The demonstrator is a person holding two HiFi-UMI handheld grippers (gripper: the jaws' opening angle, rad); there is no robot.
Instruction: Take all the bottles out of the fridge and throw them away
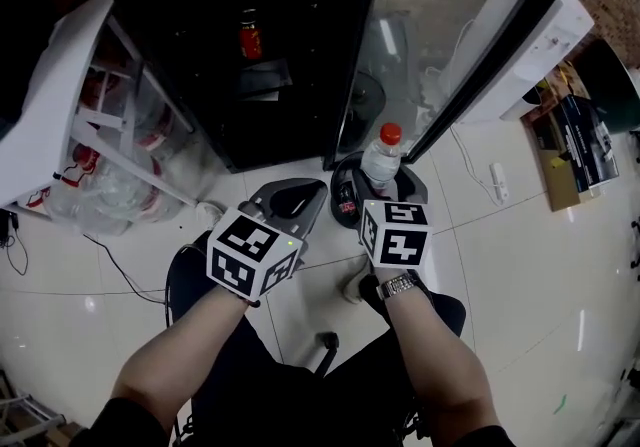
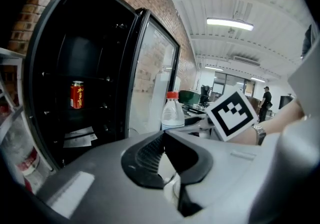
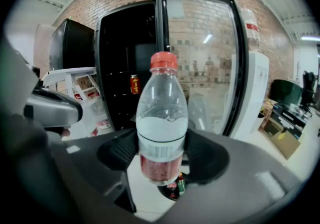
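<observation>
I see two grippers, the left gripper (image 2: 162,135) and the right gripper (image 3: 161,150). There is one clear bottle (image 3: 161,113) with a red cap, one red can (image 1: 250,36), one black fridge (image 1: 190,25), one round bin (image 1: 338,177) and one wristwatch (image 1: 397,283).

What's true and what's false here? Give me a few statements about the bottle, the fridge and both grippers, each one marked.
1. The right gripper holds a clear bottle with a red cap. True.
2. The left gripper holds a bottle too. False: nothing is between its jaws.
3. The fridge door is closed. False: it stands open.
4. A red can stands inside the fridge. True.
</observation>
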